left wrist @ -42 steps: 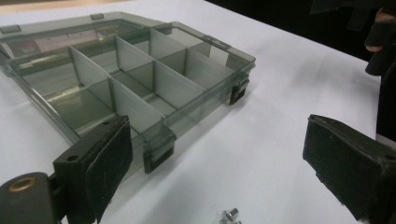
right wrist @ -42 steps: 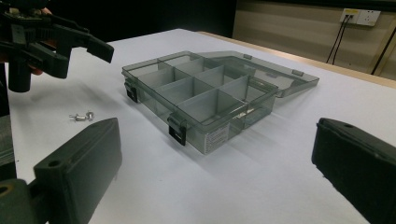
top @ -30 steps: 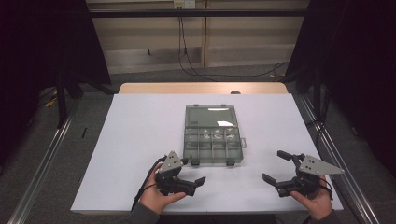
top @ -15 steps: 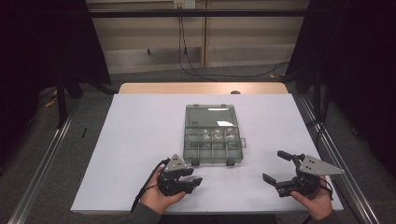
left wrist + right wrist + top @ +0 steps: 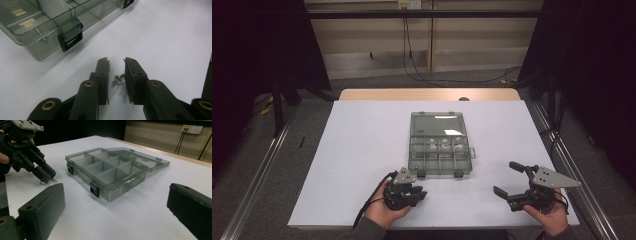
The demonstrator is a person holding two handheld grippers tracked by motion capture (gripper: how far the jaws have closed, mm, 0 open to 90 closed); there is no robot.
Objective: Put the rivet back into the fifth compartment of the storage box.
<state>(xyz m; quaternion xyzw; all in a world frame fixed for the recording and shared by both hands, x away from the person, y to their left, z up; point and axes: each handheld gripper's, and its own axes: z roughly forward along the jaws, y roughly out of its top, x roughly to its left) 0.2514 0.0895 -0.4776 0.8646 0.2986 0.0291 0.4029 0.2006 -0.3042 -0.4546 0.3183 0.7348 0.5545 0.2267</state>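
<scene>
Jaws of our left gripper [image 5: 116,75] have just been closing and now stand narrow, with a small gap left between the pads. In that gap, on the white table [image 5: 175,37], lie a few small screws [image 5: 118,78]; we see the jaws on either side of them, though whether the pads already press on them we cannot tell. In the high view the left gripper [image 5: 414,192] sits at the near edge of the table, held in our left hand [image 5: 384,212], just in front of the near left corner of the box. From the right gripper view it [image 5: 46,176] points down at the tabletop with its tips low over the screws [image 5: 43,182].

Our right gripper [image 5: 507,180], in our right hand [image 5: 554,217], rests near the table's near right corner, its jaws spread wide with nothing between them.

The clear compartment box [image 5: 439,147] lies in the middle of the table, its lid [image 5: 437,123] folded back flat on the far side, its two black latches [image 5: 70,40] facing us.
</scene>
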